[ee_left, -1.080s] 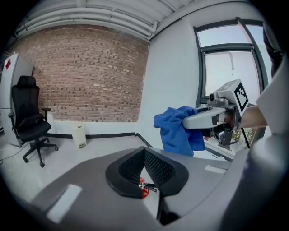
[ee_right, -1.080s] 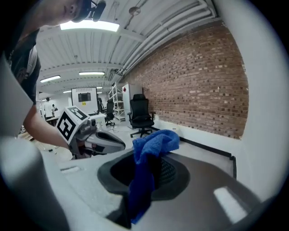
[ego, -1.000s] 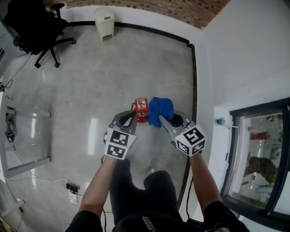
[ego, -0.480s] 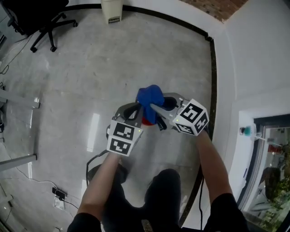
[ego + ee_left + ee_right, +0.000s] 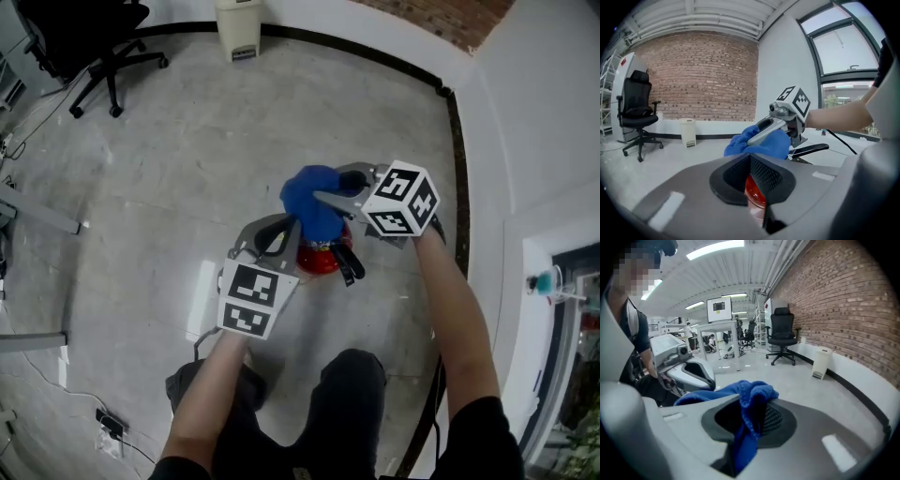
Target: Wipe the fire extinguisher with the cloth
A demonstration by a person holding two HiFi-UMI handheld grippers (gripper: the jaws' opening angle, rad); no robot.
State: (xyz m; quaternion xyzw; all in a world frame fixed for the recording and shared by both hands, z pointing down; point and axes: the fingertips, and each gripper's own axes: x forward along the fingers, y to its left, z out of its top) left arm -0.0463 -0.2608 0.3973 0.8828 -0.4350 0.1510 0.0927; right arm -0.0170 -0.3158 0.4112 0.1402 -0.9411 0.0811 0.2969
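A red fire extinguisher (image 5: 317, 257) with a black handle (image 5: 345, 265) stands on the grey floor, seen from above. My right gripper (image 5: 322, 200) is shut on a bunched blue cloth (image 5: 310, 201), which sits over the extinguisher's top on its far side. In the right gripper view the cloth (image 5: 751, 397) hangs out between the jaws. My left gripper (image 5: 284, 236) is shut, its tips at the extinguisher's left side. The left gripper view shows red extinguisher body (image 5: 755, 193) just behind the shut jaws and the cloth (image 5: 774, 143) beyond. I cannot tell whether the left jaws pinch anything.
A black office chair (image 5: 86, 36) and a white bin (image 5: 238, 26) stand at the far wall. A white wall with black skirting (image 5: 457, 141) runs close on the right. Table legs (image 5: 39, 217) and a floor cable (image 5: 112, 427) lie to the left.
Both grippers have sunk toward the floor and closed in on the extinguisher. The cloth has come from beside it to over its top. The head camera has dropped closer.
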